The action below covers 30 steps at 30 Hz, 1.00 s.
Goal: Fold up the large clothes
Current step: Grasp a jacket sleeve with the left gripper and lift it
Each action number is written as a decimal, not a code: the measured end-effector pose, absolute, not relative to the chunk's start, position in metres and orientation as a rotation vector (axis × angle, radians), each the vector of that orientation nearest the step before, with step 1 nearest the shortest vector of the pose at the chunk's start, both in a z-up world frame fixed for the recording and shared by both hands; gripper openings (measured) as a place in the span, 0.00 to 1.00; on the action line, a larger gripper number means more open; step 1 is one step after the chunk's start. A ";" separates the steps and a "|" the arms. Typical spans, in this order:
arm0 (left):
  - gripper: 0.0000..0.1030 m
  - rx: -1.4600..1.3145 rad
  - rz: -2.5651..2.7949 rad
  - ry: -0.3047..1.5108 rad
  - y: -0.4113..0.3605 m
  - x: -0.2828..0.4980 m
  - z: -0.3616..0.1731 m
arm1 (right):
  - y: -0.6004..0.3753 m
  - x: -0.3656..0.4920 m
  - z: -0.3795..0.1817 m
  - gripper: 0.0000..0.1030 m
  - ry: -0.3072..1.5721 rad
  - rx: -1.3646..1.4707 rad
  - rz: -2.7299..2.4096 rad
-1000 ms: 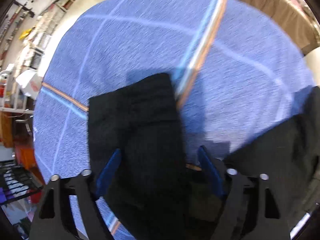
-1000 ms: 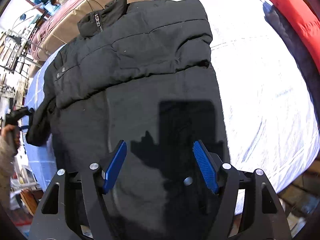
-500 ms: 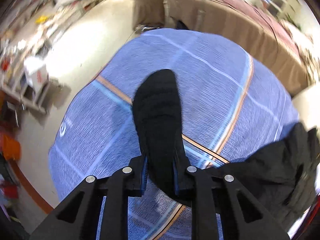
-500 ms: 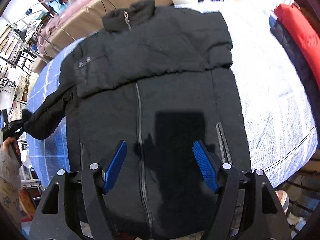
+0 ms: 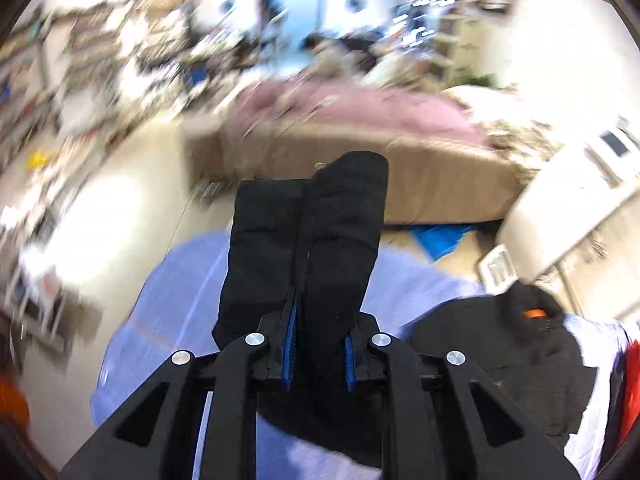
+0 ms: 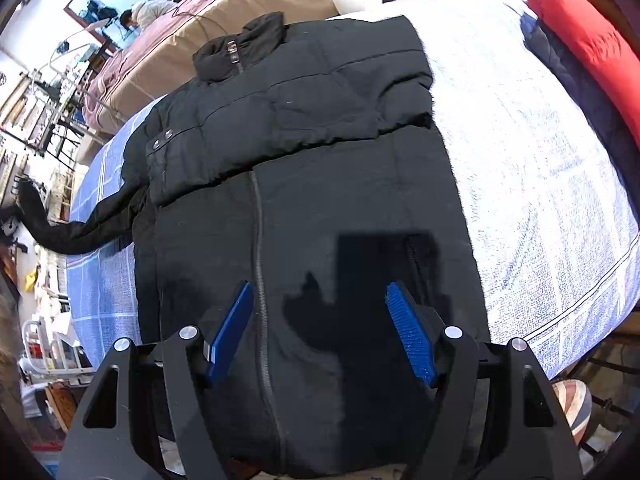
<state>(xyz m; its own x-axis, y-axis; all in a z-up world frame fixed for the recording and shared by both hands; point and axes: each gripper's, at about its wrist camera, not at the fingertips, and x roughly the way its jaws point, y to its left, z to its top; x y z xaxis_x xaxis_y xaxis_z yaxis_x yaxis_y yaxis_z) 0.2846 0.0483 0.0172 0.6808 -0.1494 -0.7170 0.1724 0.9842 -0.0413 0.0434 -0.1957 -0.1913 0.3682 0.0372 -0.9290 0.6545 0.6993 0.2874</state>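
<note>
A black quilted puffer jacket (image 6: 304, 184) lies front-up on a bed spread with a blue checked cotton sheet (image 6: 540, 208), zip closed and collar toward the far edge. One sleeve is folded across the chest; the other sleeve (image 5: 308, 240) is lifted clear of the sheet, pinched near its cuff between the blue pads of the left gripper (image 5: 318, 354). The right gripper (image 6: 320, 332) hangs above the jacket's lower front with its blue pads spread wide and nothing between them.

The step in hand appears to be folding in the second sleeve. The next move likely calls for carrying that cuff across the chest, laying it flat over the first sleeve and letting go; the free gripper may need to steady the body so the padding does not drag.

By count: one jacket on the sheet, two sleeves, two grippers. At the bed's far right edge lie two more padded garments, one red (image 6: 580, 36) and one navy (image 6: 576, 92).
</note>
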 end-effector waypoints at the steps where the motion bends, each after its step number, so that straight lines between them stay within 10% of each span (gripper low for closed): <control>1: 0.17 0.055 -0.234 0.748 0.016 0.277 0.035 | -0.203 0.037 -0.194 0.68 1.137 0.740 -0.449; 7: 0.18 0.151 -0.535 0.578 -0.189 0.214 0.074 | -0.244 -0.006 -0.205 0.68 1.130 0.812 -0.515; 14: 0.31 0.337 -0.710 0.816 -0.351 0.136 -0.053 | -0.284 -0.063 -0.210 0.68 1.113 0.871 -0.632; 16: 0.56 0.393 -0.754 0.905 -0.364 0.114 -0.090 | -0.292 -0.074 -0.213 0.68 1.119 0.877 -0.656; 21: 0.83 0.424 -0.919 0.916 -0.361 0.054 -0.109 | -0.312 -0.081 -0.221 0.68 1.136 0.896 -0.691; 30: 0.84 0.472 -0.589 0.950 -0.218 0.131 -0.119 | -0.328 0.008 -0.218 0.68 1.112 0.855 -0.536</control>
<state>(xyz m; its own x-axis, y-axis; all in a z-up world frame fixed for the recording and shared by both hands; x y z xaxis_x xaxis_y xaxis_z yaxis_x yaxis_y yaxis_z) 0.1311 -0.2183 -0.1191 0.4485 -0.2570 -0.8560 0.6528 0.7484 0.1173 0.0075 -0.3284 -0.2183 0.3707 0.0369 -0.9280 0.7486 0.5796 0.3220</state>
